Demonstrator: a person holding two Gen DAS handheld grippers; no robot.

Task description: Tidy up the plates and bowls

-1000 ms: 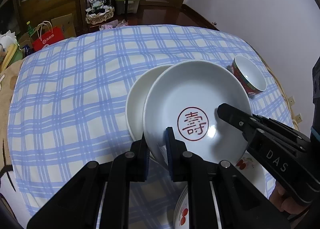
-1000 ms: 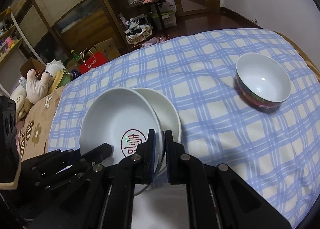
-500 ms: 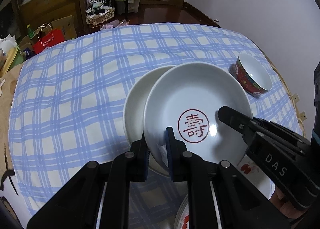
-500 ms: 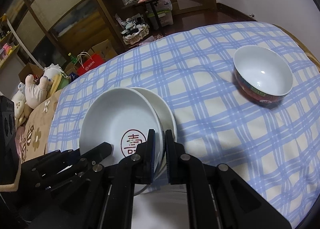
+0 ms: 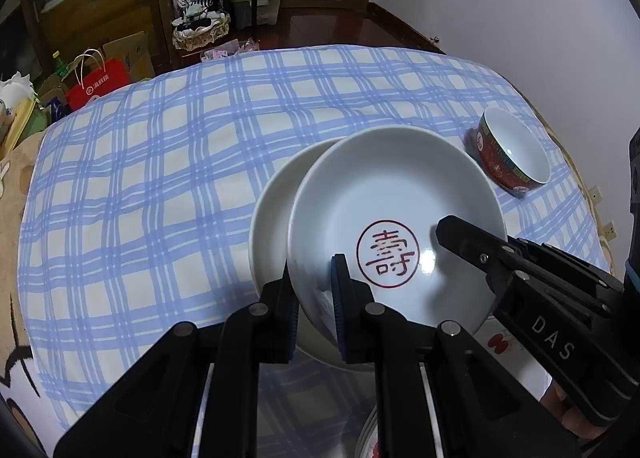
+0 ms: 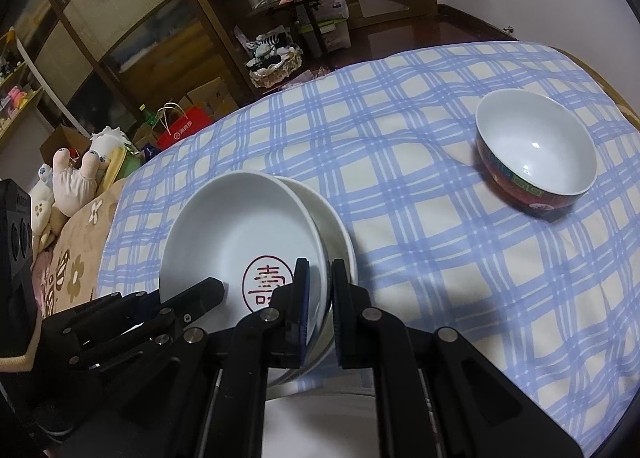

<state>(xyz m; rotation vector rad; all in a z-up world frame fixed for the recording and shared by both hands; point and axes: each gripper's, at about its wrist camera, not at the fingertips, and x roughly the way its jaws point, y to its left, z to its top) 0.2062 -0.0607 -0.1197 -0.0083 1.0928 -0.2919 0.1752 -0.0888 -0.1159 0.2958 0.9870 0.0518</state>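
Note:
A white plate with a red round character stamp (image 5: 392, 193) (image 6: 240, 225) is held tilted above the blue-checked tablecloth (image 5: 160, 177). My left gripper (image 5: 314, 286) is shut on its near rim. My right gripper (image 6: 320, 290) is shut on the rim at the plate's other side, and its black finger (image 5: 452, 230) reaches over the plate's inside. A second plain white plate (image 5: 272, 225) (image 6: 336, 225) lies just under and beside the held one, partly hidden by it. A red-sided bowl with a white inside (image 5: 512, 153) (image 6: 536, 153) stands upright, apart, at the right.
Another dish with red fruit marks (image 5: 496, 342) peeks out below the grippers. The table's edge curves away near the bowl, with a white wall behind it. Off the far side are a red shopping bag (image 5: 96, 85), a plush toy (image 6: 76, 181) and wooden shelves.

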